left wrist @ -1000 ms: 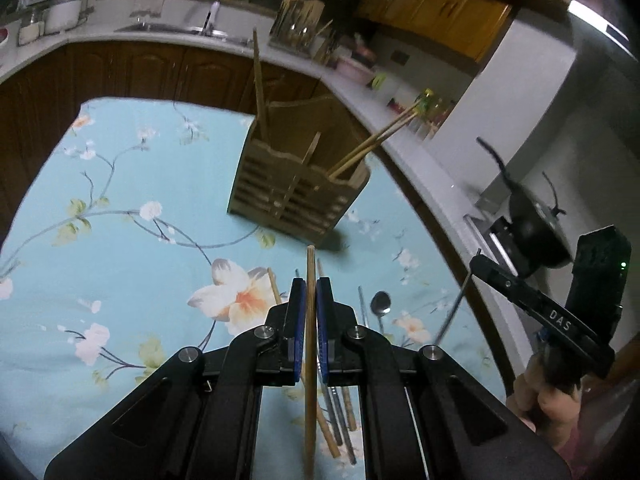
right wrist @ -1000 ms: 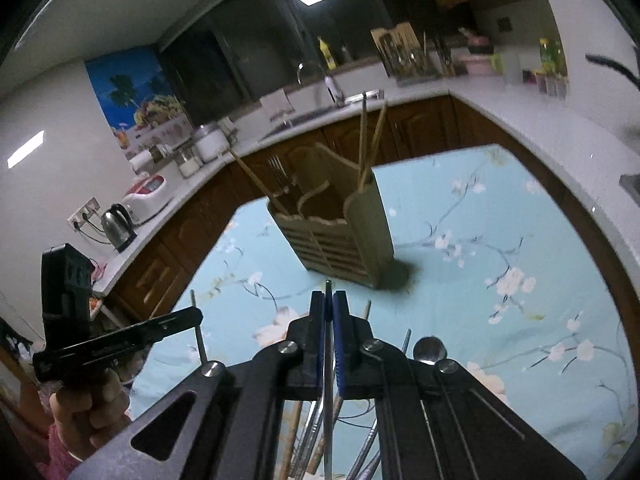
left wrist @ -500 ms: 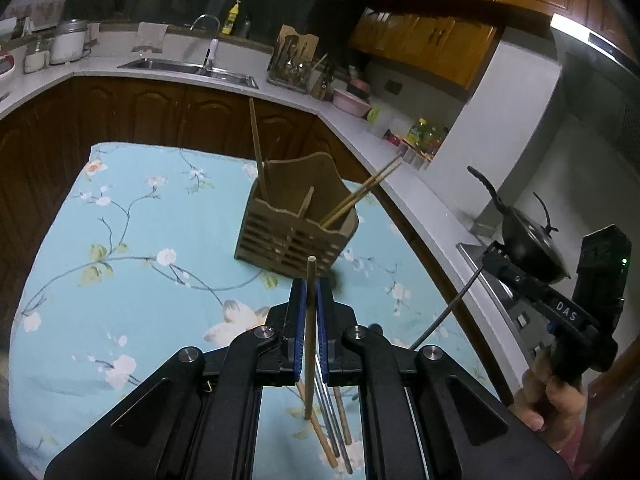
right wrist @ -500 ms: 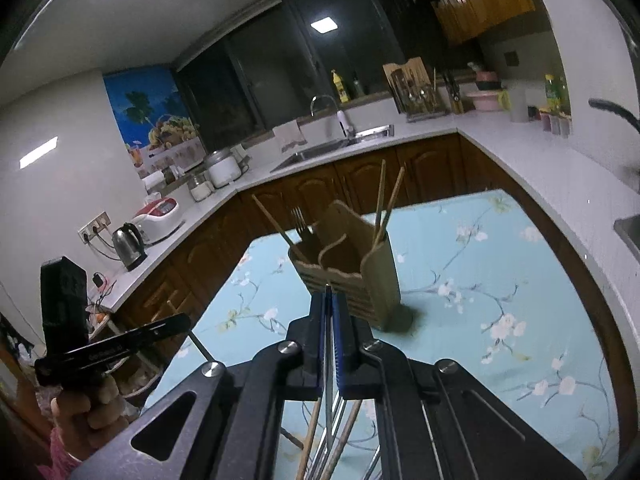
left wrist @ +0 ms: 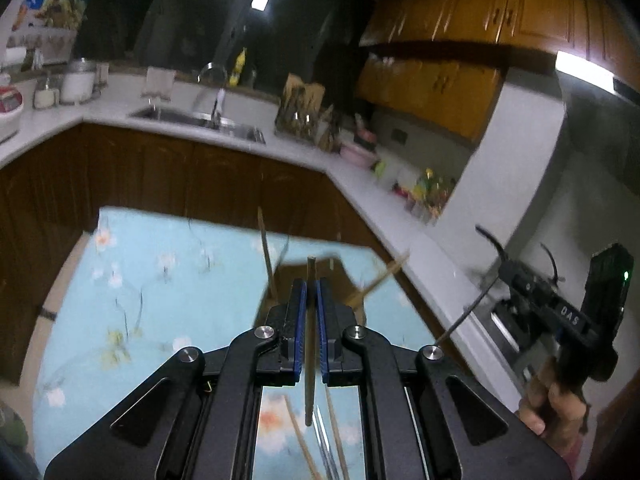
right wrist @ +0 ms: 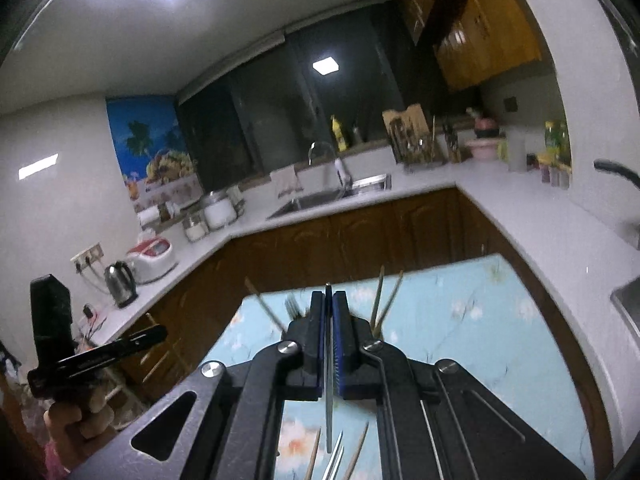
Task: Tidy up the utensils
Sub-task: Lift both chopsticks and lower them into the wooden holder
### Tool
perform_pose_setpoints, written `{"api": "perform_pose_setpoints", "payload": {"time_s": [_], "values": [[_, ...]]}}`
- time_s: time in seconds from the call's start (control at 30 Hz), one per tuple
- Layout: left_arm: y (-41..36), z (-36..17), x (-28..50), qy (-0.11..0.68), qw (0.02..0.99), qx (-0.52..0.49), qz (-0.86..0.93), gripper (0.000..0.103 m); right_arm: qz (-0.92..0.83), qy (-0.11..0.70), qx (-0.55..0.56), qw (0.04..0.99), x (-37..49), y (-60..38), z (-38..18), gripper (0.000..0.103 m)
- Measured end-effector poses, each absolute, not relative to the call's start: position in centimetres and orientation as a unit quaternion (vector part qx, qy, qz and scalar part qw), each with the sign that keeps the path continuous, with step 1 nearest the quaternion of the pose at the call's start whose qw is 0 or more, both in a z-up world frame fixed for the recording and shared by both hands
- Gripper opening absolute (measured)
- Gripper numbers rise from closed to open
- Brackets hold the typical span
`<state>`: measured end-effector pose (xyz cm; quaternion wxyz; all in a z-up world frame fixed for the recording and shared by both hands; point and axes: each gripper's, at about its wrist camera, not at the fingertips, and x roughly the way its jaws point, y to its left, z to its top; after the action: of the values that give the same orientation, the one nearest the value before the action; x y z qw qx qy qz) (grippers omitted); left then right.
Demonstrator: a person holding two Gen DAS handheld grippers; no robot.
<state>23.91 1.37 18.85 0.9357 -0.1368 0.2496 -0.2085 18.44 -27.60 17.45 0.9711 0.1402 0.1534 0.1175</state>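
Note:
My left gripper is shut on a wooden chopstick that stands upright between the blue pads. My right gripper is shut on a thin metal utensil, seen edge-on. Both hang above the table with the blue floral cloth. The wooden utensil holder lies just beyond the fingers and is mostly hidden by them; chopsticks and a fork stick up from it. Loose chopsticks and metal utensils lie on the cloth below. The right gripper also shows at the far right.
A white counter wraps around the table, with a sink, a kettle, a rice cooker and jars. A dark wok sits on the stove at the right. A person's hand holds the left gripper.
Both grippers have risen with their utensils still clamped and have tilted up. The holder has sunk in both views and now sits largely behind the fingers.

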Motion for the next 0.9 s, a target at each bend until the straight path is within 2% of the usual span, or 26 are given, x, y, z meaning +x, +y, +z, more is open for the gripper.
{"api": "perform_pose_setpoints", "payload": {"time_s": [0.23, 0.4, 0.7, 0.9], "values": [[0.7, 22.9, 29.7, 0.202, 0.955, -0.131, -0.174, 0.004, 0.093, 0.104, 0.142, 0.980, 22.1, -27.7, 20.1, 0.004], [0.3, 22.8, 34.0, 0.193, 0.961, -0.137, -0.144, 0.004, 0.078, 0.094, 0.155, 0.980, 24.6, -28.3, 20.0, 0.004], [-1.5, 16.0, 36.7, 0.210, 0.957, -0.154, -0.127, 0.005, 0.056, 0.120, 0.149, 0.980, 27.4, -26.9, 14.4, 0.004], [-2.3, 10.9, 36.7, 0.250, 0.947, -0.152, -0.133, 0.005, 0.045, 0.150, 0.158, 0.975, 28.4, -26.9, 11.1, 0.004]]}}
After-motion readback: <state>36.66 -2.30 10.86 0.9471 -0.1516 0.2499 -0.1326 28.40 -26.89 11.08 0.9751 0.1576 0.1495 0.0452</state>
